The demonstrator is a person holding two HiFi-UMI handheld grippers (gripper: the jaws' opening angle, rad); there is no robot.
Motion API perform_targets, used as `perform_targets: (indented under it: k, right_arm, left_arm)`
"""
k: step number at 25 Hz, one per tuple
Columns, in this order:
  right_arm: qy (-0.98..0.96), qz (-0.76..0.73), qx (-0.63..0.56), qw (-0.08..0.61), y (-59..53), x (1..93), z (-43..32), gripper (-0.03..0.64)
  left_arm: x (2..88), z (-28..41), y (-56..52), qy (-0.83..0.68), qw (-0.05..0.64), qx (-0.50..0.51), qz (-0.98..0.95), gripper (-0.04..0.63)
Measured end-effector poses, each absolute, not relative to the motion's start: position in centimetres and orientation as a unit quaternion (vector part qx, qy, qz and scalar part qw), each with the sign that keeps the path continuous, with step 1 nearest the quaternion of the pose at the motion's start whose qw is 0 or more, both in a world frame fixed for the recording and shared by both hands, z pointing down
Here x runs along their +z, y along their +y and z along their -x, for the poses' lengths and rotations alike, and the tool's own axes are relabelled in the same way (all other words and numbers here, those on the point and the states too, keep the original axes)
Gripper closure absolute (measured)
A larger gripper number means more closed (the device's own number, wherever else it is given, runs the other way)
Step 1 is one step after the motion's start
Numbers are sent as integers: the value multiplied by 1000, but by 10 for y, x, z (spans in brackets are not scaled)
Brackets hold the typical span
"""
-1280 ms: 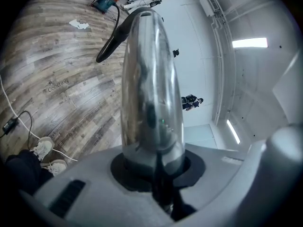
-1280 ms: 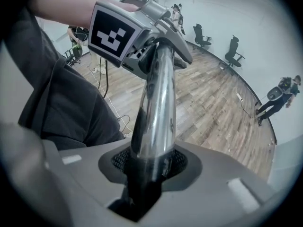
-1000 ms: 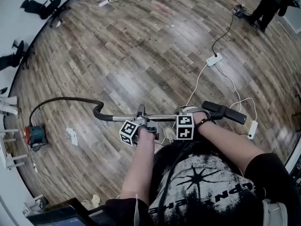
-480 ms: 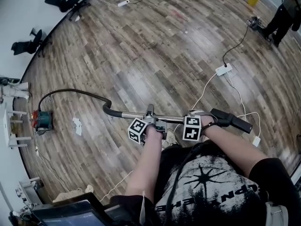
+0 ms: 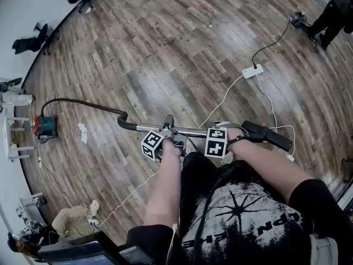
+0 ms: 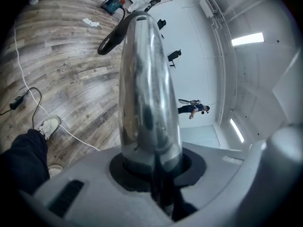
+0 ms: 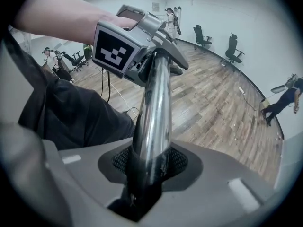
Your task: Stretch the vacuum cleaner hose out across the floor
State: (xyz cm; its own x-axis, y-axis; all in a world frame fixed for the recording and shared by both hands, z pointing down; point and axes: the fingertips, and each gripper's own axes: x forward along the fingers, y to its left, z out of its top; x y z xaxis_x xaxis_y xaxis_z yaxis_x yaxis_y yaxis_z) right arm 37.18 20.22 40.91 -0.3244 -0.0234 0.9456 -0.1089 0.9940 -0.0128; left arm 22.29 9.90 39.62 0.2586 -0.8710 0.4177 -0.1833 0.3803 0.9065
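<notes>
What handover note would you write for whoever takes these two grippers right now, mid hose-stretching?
Left gripper: closed on the chrome tube; jaws have just been easing open, tube between them.
Right gripper: clamped on the same tube, nearer the black end piece.
Hose: runs from the vacuum cleaner to the tube, bowed near the cleaner.
Done: hose mostly drawn out.
Left: probably pull away from the cleaner until it lies straight, then lay it down.
</notes>
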Motion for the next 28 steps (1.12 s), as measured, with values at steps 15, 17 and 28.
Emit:
perform_targets:
  k: [15, 17, 28]
  right_arm:
    - [-787, -80, 30, 610, 172, 441, -395, 482]
    - [-781, -84, 28, 618, 169, 448, -396, 485]
    - [-784, -60, 37, 616, 147, 455, -411, 500]
  left_arm:
    - [425, -251, 64, -508, 654, -271, -491, 543]
    - [427, -252, 59, -508, 653, -266, -495, 543]
    - [433, -272, 38, -506, 660, -230, -506, 526]
